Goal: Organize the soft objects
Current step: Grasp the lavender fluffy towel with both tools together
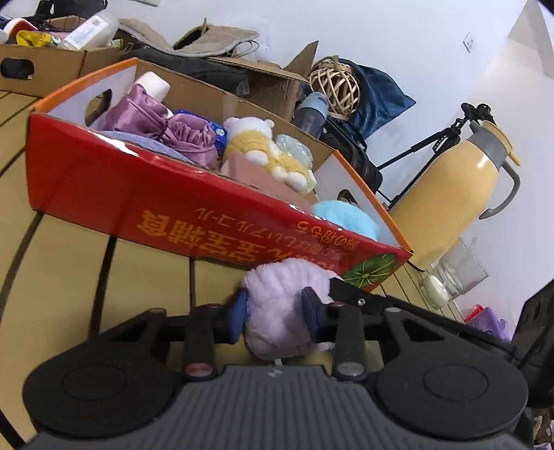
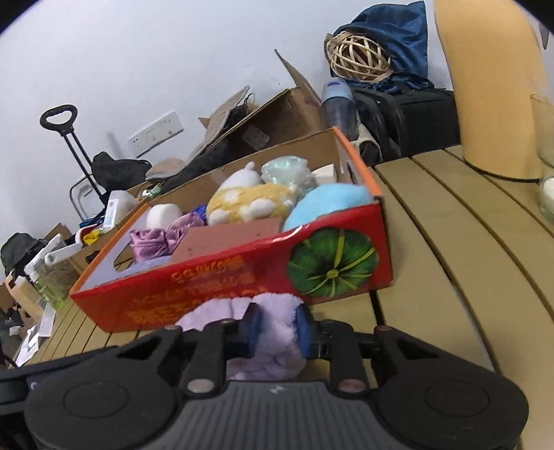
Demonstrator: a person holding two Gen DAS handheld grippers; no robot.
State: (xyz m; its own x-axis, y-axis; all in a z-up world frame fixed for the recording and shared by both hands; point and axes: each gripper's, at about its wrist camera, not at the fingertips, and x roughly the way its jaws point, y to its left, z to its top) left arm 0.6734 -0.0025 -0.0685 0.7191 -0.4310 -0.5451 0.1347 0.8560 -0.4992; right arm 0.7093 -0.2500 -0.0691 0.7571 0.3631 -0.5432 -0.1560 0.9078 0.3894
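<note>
Sitting on the slatted tan table (image 2: 450, 242), a red cardboard box (image 2: 242, 280) with orange lettering and a green pumpkin printed on its side holds most of the soft things. Inside it I can see a yellow-and-white plush toy (image 2: 249, 204) lying on a pink block (image 2: 228, 239), a fluffy light-blue ball (image 2: 329, 204) packed into the end next to the pumpkin, a crumpled purple satin pouch (image 2: 155, 242) at the other end, a white bottle (image 1: 152, 84) beside that, and a pale, crinkly wrapped bundle (image 2: 285, 171) behind the plush toy.

Just in front of the box's long red side, both claws grip one lilac fleecy cloth (image 1: 277, 308). The left gripper (image 1: 277, 308) has its blue pads squeezed in against a bunched part of it, the jaws nearly together with the fabric bulging out between them. The right gripper (image 2: 277, 327) does likewise: narrow gap, blue pads pressing into the lilac pile from both sides. The cloth is close against the box wall, outside it, low over the table.

Behind the red box stand open brown cartons (image 1: 52, 59); the one at the left end holds bottles and packets. Further back lie a woven rattan ball (image 2: 360, 57) against dark blue fabric (image 2: 398, 31). A tan thermos jug (image 1: 457, 187) and a clear glass jar (image 1: 446, 280) stand on the table beyond the pumpkin end of the box.
</note>
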